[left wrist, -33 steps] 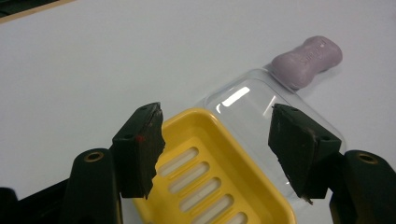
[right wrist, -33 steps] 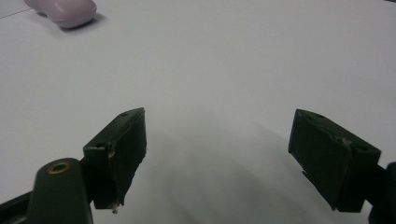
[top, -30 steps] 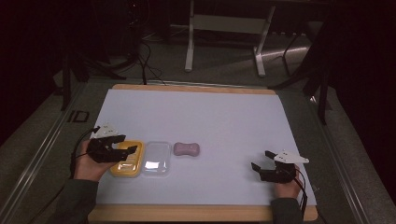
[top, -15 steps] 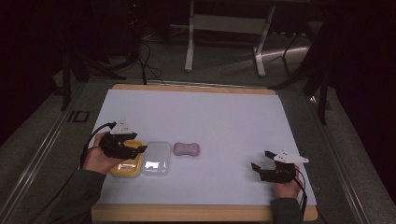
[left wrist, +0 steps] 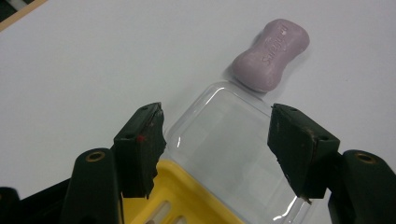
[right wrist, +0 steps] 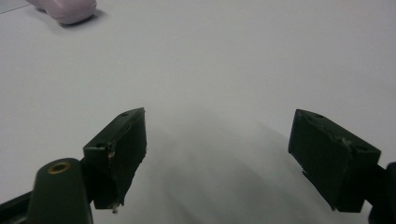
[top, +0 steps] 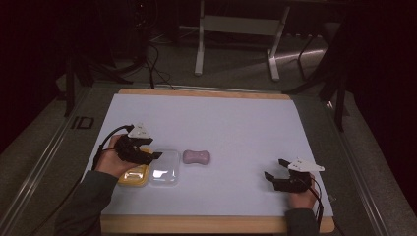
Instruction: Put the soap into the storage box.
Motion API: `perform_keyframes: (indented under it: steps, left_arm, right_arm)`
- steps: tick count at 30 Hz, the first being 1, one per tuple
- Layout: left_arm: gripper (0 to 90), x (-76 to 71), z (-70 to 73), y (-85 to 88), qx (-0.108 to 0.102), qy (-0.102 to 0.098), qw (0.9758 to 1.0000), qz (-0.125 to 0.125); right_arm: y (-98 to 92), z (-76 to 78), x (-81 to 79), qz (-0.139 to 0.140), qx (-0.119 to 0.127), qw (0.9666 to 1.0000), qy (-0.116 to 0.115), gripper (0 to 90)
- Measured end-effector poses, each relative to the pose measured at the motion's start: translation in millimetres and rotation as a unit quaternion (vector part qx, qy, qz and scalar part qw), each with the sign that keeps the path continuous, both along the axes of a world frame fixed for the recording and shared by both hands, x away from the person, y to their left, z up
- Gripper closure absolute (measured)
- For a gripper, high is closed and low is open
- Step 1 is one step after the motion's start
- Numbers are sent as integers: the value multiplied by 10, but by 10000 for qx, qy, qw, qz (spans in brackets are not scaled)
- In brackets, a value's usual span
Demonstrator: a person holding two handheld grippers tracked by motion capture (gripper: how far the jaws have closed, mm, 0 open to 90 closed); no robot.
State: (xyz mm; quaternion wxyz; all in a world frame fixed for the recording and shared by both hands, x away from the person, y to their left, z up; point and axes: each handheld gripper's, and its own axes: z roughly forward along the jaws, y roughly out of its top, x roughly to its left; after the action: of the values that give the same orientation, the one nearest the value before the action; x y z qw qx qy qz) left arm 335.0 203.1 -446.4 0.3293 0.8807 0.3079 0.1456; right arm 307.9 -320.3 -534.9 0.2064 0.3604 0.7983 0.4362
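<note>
A yellow soap dish (top: 133, 174) lies at the table's front left, with its clear lid (top: 164, 167) beside it on the right. A pink bar of soap (top: 196, 157) rests just right of the lid. My left gripper (top: 153, 156) hovers open over the yellow dish, its jaws pointing at the lid. In the left gripper view the open jaws frame the clear lid (left wrist: 233, 154), the yellow dish (left wrist: 187, 203) below them and the soap (left wrist: 272, 53) beyond. My right gripper (top: 274, 169) stands open at the front right, nothing between its jaws. The soap (right wrist: 65, 9) peeks in at the top left of the right gripper view.
The white table cover (top: 226, 123) has a wooden edge (top: 206, 224) along the front. Dark floor, cables and a metal stand (top: 236, 24) lie beyond the table's far edge.
My left gripper has moved right and slightly forward, from the table's left side to above the yellow dish. The right gripper has stayed in place.
</note>
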Motion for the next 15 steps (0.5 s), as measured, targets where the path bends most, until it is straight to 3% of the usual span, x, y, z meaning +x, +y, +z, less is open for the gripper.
perform_keyframes:
  steps: [15]
  left_arm:
    - [365, 77, -1, -144, 103, -4, 9996, -271]
  right_arm:
    - [2, 0, 0, 8, -18, 10000, -2, 189]
